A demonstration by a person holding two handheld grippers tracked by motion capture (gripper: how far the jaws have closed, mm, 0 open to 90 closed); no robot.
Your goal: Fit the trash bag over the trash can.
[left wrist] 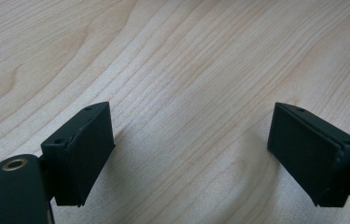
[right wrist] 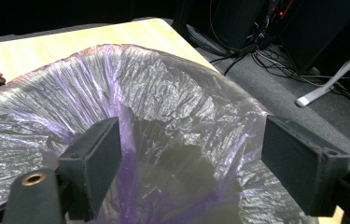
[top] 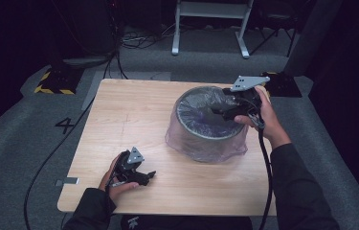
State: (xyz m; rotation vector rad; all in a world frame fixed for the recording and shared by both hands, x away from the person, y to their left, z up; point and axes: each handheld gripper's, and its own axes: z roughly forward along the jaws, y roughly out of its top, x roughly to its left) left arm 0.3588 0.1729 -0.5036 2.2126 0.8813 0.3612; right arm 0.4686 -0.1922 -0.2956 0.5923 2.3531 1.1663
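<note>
The right gripper [top: 222, 111] hangs over the far right part of the bin [top: 209, 125], with its jaws spread wide and nothing between them. The bin sits on the right half of the table [top: 119, 120], nearer the right edge than the left. A thin purple bag [top: 182, 139] lines the bin, goes over the rim and hangs down the outside almost to the tabletop. So the bag looks like it is already in and pulled over the rim. What may be left is to smooth it or push it deeper, but that is only a guess. The left gripper [top: 141, 176] rests low near the front left corner of the table, well apart from the bin. Its jaws are wide open too, and it holds nothing. The high view shows both hands, the whole bin, and the skirt of bag around its outside. The right gripper view looks down into the bag [right wrist: 172, 116], where you can see all the crinkles and the dark hollow in the middle. The left gripper view shows bare wood grain [left wrist: 186, 70] between its two open jaws.
</note>
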